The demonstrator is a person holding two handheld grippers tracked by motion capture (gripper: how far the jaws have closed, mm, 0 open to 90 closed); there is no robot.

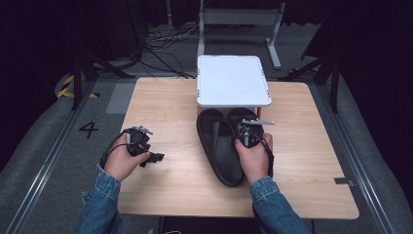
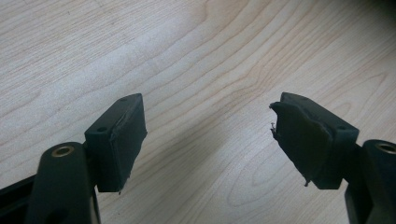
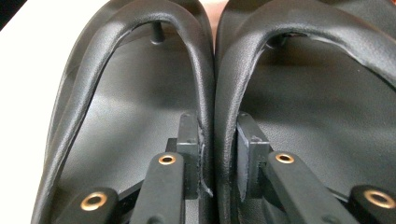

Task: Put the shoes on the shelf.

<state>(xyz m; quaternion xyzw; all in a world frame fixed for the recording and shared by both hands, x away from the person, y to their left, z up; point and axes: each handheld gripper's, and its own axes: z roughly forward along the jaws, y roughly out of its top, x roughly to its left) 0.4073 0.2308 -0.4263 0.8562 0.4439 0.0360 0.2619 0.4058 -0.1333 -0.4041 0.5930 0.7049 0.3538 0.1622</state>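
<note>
So the pair of black flip-flops [image 1: 221, 146] sits mid-frame on the worktop [image 1: 160, 102], toes tucked under a white stand [image 1: 234, 80] at upper center. The right gripper [image 3: 218, 154] has pinched the two inner straps [image 3: 219, 93] together, one from each sandal, and looks clamped on them. Smart spot, I think: foam soles are light but floppy, and the straps look smooth, maybe slippery. The left gripper [image 2: 208, 140] hangs wide open over bare wood at lower left, holding nothing.
</note>
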